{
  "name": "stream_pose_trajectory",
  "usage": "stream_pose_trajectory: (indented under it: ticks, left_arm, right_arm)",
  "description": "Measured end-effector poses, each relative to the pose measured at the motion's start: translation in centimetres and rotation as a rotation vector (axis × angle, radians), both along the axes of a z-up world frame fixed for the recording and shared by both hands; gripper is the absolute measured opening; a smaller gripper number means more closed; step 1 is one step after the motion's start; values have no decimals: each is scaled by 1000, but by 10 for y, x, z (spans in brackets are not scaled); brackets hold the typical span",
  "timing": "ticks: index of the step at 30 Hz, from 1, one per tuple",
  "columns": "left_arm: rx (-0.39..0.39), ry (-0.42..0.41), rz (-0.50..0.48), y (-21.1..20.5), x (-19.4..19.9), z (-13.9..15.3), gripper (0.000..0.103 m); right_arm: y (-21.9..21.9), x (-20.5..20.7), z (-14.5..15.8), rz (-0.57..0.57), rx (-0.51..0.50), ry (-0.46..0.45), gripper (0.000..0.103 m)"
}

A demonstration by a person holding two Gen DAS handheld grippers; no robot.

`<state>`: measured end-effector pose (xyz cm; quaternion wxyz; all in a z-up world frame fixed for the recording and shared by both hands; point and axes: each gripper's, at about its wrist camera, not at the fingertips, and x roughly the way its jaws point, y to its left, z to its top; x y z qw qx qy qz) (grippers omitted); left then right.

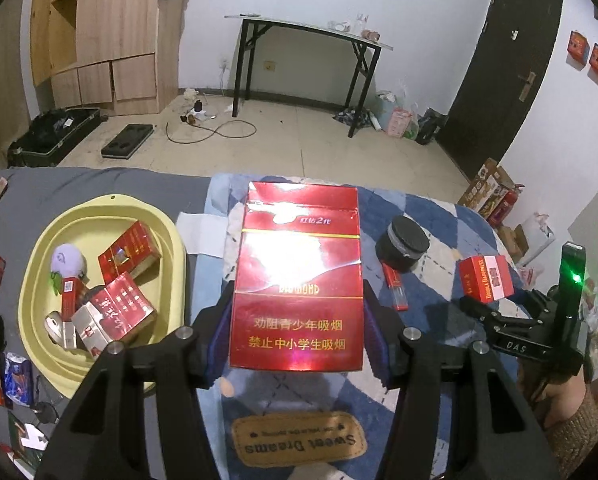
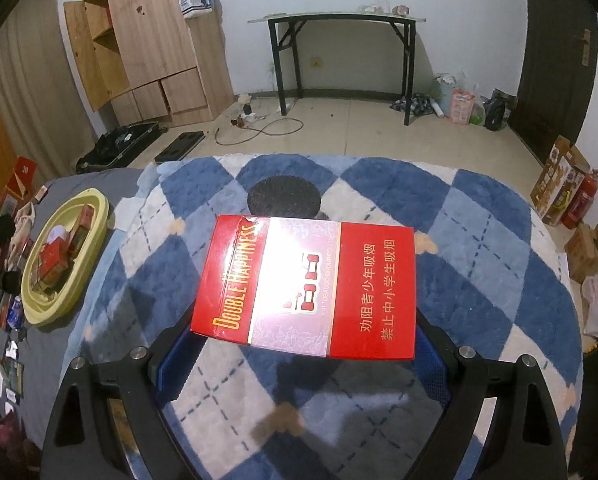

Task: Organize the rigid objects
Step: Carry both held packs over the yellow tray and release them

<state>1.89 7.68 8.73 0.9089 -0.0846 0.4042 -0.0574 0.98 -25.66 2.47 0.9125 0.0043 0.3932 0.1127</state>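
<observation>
Left gripper (image 1: 297, 344) clamped on red Diamond pack (image 1: 299, 276), held upright, frame centre, over blue checkered blanket (image 1: 451, 216). Yellow basin (image 1: 99, 208) at left of frame, holds several red packs (image 1: 129, 248) and a lavender round thing (image 1: 67, 258). Black round jar (image 1: 405, 243) right of centre on blanket; small red lighter-like item (image 1: 395, 286) just below it. Right gripper (image 1: 495, 308) at far right of that view, clamped on Double Happiness pack (image 1: 487, 278).

Right wrist view: right gripper (image 2: 303, 344) squeezes Double Happiness pack (image 2: 303, 286) by its sides, frame centre. Black jar (image 2: 283, 196) just behind. Basin (image 2: 99, 208) at left edge.
</observation>
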Motion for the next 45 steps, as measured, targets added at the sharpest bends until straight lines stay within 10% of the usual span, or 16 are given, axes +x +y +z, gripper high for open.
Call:
stream_pose_trajectory:
  ticks: [13,22,29,45]
  left_arm:
    - [-25,8,80,33,10,2,58]
    - [0,-14,292,144,10,23,58]
    - [-18,137,473,228,11,-30,58]
    - [-53,230,519,268,39,-92,58]
  right_arm:
    - [20,8,-15,49,-48,14,92]
    - [141,-5,6,335,-72,-41,92]
    - [260,12,17,507,-52,-17,92]
    - [440,92,-20,648,-332,-2,92]
